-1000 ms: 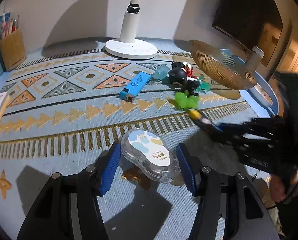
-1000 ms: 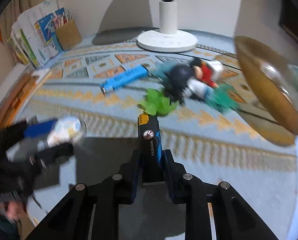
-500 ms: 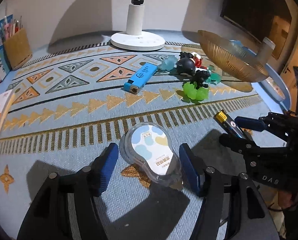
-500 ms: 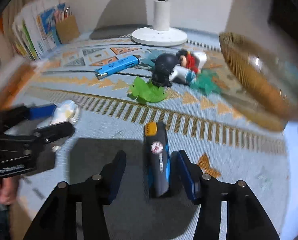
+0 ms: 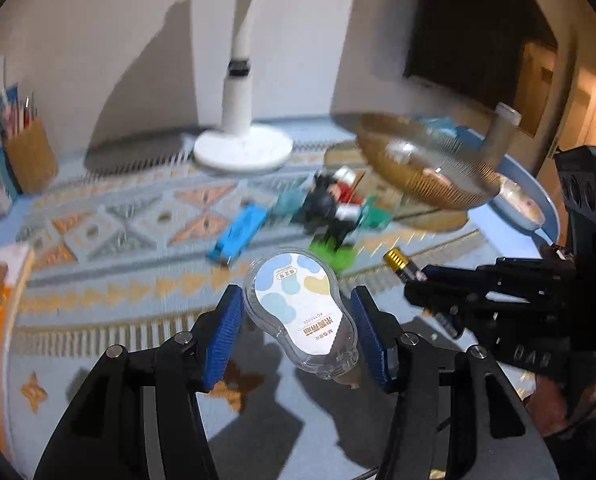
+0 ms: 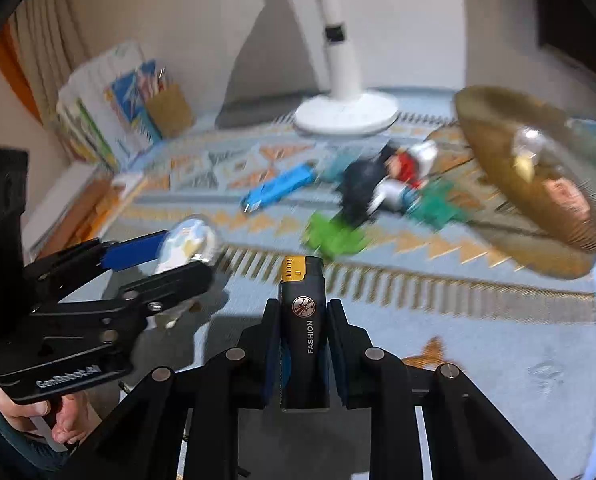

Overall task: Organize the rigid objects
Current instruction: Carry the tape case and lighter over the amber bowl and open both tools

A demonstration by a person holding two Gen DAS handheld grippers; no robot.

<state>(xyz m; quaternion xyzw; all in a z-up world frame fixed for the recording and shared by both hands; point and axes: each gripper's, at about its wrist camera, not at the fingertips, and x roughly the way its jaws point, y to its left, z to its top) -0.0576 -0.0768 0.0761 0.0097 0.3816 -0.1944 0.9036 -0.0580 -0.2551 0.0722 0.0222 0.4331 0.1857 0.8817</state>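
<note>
The black lighter with a gold cap (image 6: 304, 328), long axis along the shut jaws of the right gripper (image 6: 302, 344), points toward the amber ribbed glass bowl (image 6: 538, 184) ahead-right, while the left gripper (image 5: 298, 324) closes on the clear correction-tape case (image 5: 302, 312).

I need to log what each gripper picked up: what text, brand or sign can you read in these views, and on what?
"FASHION": on the black lighter, under a round emblem.
"GenRobot.AI": on the left gripper body.
"DAS": on the right gripper body, seen reversed.
Correction tape case: printed characters and a code, too small to read.
Blue lighter: print blurred.
Books at the wall: blurred.
</note>
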